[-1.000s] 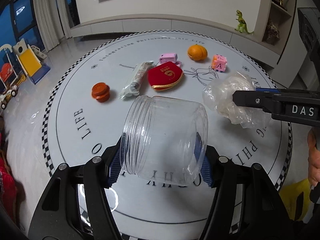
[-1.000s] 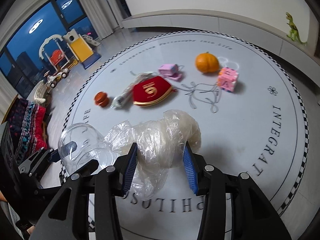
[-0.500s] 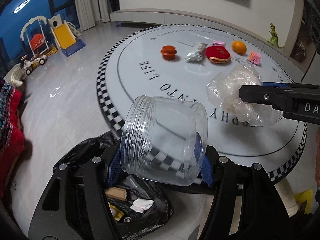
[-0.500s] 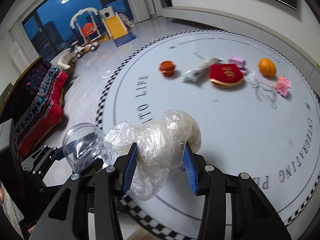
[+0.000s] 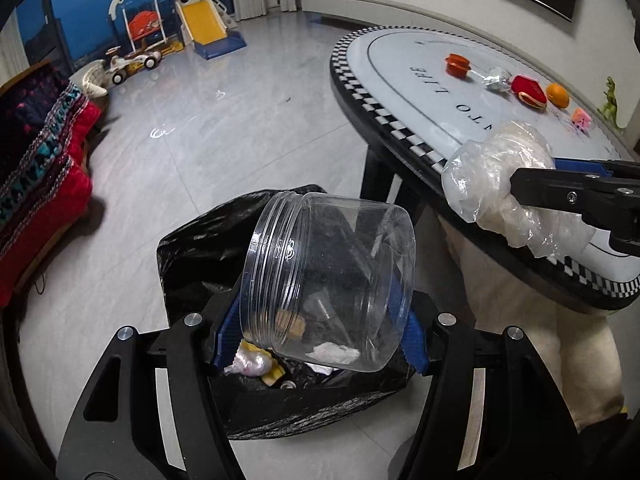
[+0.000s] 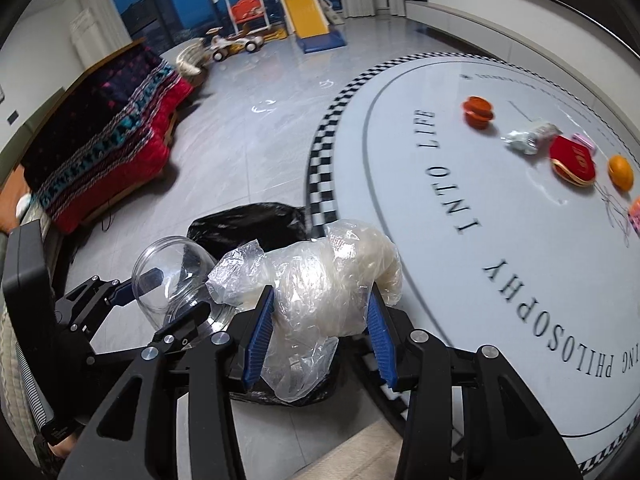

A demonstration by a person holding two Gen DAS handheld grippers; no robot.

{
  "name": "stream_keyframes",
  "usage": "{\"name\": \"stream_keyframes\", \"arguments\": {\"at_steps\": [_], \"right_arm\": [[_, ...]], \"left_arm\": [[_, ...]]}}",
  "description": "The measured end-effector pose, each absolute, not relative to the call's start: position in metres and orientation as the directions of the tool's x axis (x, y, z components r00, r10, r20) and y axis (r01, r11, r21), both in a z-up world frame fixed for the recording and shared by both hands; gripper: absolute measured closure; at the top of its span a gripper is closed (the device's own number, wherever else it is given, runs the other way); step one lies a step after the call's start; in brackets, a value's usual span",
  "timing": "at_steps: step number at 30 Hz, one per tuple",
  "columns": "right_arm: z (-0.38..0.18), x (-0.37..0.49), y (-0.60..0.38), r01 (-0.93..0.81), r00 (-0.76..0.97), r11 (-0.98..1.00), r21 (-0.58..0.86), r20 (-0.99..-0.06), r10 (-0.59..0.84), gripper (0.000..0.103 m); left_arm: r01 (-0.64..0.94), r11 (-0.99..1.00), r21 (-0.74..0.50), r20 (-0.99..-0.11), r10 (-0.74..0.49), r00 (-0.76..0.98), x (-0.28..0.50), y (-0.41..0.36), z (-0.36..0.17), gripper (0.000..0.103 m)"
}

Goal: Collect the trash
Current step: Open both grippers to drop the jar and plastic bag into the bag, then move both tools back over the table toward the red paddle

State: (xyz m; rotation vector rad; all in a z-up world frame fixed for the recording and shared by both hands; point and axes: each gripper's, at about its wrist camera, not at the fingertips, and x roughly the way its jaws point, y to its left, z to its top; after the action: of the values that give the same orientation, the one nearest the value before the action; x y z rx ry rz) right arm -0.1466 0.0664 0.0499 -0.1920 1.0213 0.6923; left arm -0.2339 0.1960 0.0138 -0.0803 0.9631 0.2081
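Observation:
My left gripper (image 5: 320,316) is shut on a clear plastic jar (image 5: 332,280) lying on its side, mouth to the left. It hangs right over an open black trash bag (image 5: 192,248) on the floor, which holds scraps of paper and other rubbish. My right gripper (image 6: 320,320) is shut on a crumpled clear plastic bag (image 6: 316,276) and hovers at the table's edge, just right of the jar. From the right wrist, the jar (image 6: 172,272) and left gripper (image 6: 160,304) show at lower left, with the trash bag (image 6: 248,224) behind them.
The round white table (image 6: 460,208) with a checkered rim carries an orange lid (image 6: 478,112), a foil wrapper (image 6: 528,136), a red pouch (image 6: 572,160), an orange (image 6: 620,166) and a pink block. A red patterned sofa (image 6: 104,148) and children's toys (image 6: 276,20) stand across the tiled floor.
Both grippers have swung left off the table, each keeping its load. The trash bag has come into view and now lies directly under the jar.

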Motion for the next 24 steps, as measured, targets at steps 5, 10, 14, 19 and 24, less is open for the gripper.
{"name": "stream_keyframes", "arguments": {"at_steps": [5, 10, 14, 19, 24], "right_arm": [[0.046, -0.166, 0.096, -0.675, 0.299, 0.723, 0.147, -0.841, 0.451, 0.057], [0.04, -0.176, 0.124, -0.713, 0.276, 0.688, 0.134, -0.849, 0.451, 0.057], [0.031, -0.176, 0.144, -0.731, 0.238, 0.668, 0.139, -0.865, 0.441, 0.036], [0.022, -0.175, 0.144, -0.718, 0.234, 0.681, 0.143, -0.872, 0.43, 0.028], [0.025, -0.172, 0.133, -0.707, 0.24, 0.69, 0.153, -0.866, 0.438, 0.028]], "left_arm": [[-0.269, 0.963, 0.028, -0.847, 0.165, 0.504, -0.253, 0.216, -0.007, 0.04], [-0.317, 0.947, 0.044, -0.871, 0.192, 0.452, -0.268, 0.232, -0.027, 0.04], [-0.368, 0.927, 0.075, -0.877, 0.237, 0.418, -0.277, 0.245, -0.035, 0.006], [-0.408, 0.909, 0.08, -0.88, 0.256, 0.399, -0.282, 0.259, -0.036, 0.006], [-0.4, 0.913, 0.08, -0.877, 0.255, 0.407, -0.281, 0.257, -0.034, 0.006]]}}
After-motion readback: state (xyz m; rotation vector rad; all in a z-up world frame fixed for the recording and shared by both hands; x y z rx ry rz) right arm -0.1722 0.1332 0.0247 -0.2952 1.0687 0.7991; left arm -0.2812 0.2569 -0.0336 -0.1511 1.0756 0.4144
